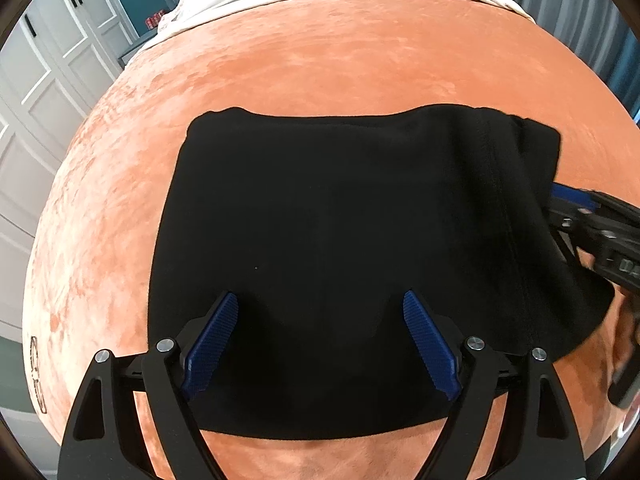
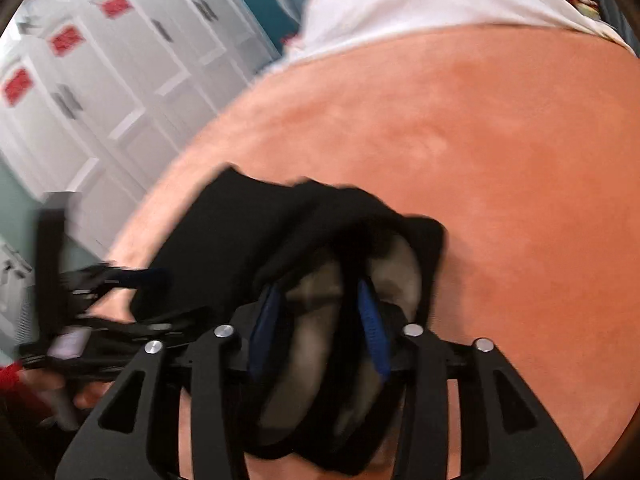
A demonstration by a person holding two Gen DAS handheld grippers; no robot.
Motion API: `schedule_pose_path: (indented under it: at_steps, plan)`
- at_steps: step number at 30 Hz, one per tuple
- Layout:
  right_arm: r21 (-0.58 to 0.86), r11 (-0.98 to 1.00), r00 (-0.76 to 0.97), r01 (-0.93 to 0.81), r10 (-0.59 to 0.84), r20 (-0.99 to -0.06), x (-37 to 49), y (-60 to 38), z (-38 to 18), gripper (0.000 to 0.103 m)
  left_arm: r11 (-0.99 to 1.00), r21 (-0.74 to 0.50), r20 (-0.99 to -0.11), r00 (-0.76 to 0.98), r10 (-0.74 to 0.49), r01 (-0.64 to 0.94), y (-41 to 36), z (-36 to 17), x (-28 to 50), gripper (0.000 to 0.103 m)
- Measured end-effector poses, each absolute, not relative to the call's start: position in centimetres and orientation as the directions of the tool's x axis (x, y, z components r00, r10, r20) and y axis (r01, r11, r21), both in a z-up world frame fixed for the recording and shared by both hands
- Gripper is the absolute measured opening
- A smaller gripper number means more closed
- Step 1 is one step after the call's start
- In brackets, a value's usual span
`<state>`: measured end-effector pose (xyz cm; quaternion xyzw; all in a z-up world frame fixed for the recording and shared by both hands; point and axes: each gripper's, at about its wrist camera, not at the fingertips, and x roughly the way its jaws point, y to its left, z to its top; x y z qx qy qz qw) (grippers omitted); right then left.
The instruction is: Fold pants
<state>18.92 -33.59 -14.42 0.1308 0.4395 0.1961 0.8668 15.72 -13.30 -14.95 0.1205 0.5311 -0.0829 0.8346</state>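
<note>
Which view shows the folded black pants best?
The left wrist view: the black fabric pants lie whole and sharp on the orange blanket. The right wrist view shows only a blurred, bunched end between the right gripper's fingers.

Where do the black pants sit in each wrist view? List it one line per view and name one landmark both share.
Left wrist view: the black pants fill the centre, lying flat on the orange blanket, with the left gripper open over their near edge.
Right wrist view: the pants are bunched at lower centre, their edge between the fingers of the right gripper.
Shared landmark: the white cabinets, upper left.
</note>
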Motion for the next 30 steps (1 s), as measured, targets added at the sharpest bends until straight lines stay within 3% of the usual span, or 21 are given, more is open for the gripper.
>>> schedule_pose_path:
  at_steps: [6, 8, 13, 15, 17, 19, 22, 26, 28, 30]
  plan:
    - [0.455, 0.868, 0.508, -0.198, 0.487, -0.710, 19.0, -33.1, -15.1, 0.039, 0.959, 0.105, -0.905, 0.425, -0.017, 0.262, -13.0, -14.9, 15.7, 0.083]
    - [0.504, 0.839, 0.466, -0.204, 0.536, -0.704, 19.3, -32.4, -14.9, 0.007, 0.962, 0.104, -0.904, 0.428, -0.014, 0.252, -12.9, -14.7, 15.7, 0.083]
    - [0.558, 0.812, 0.560, -0.169, 0.545, -0.624, 17.4, -35.8, -11.0, 0.007, 0.968, 0.052, -0.892, 0.447, -0.066, 0.246, -12.3, -13.8, 15.7, 0.088]
    - [0.516, 0.855, 0.478, -0.050, 0.474, -0.739, 18.2, -37.3, -16.2, 0.008, 0.957, 0.030, -0.900, 0.425, -0.100, 0.289, -12.9, -14.7, 15.8, 0.088]
    - [0.675, 0.737, 0.503, 0.019, 0.577, -0.644, 17.8, -39.3, -17.9, 0.010, 0.940, 0.151, -0.892, 0.453, -0.004, 0.306, -14.2, -15.6, 15.5, 0.088]
    - [0.628, 0.777, 0.556, 0.040, 0.505, -0.660, 17.0, -39.6, -15.3, 0.017, 0.916, 0.225, -0.865, 0.501, 0.031, 0.332, -15.1, -15.3, 14.8, 0.088]
    - [0.517, 0.851, 0.682, 0.090, 0.326, -0.655, 14.3, -40.3, -10.5, 0.017, 0.932, 0.189, -0.862, 0.507, 0.006, 0.310, -14.2, -14.4, 14.6, 0.088]
    - [0.568, 0.819, 0.685, -0.079, 0.459, -0.566, 13.4, -35.6, -6.4, 0.017, 0.961, 0.145, -0.869, 0.495, 0.009, 0.237, -12.1, -14.3, 15.6, 0.088]
    - [0.543, 0.822, 0.609, -0.172, 0.522, -0.597, 14.9, -31.8, -7.3, 0.019, 0.952, 0.198, -0.864, 0.500, 0.057, 0.233, -11.9, -14.7, 15.8, 0.088]
    - [0.428, 0.894, 0.560, -0.135, 0.425, -0.711, 16.9, -30.4, -11.1, 0.021, 0.943, 0.233, -0.855, 0.511, 0.082, 0.238, -11.8, -15.1, 15.7, 0.089]
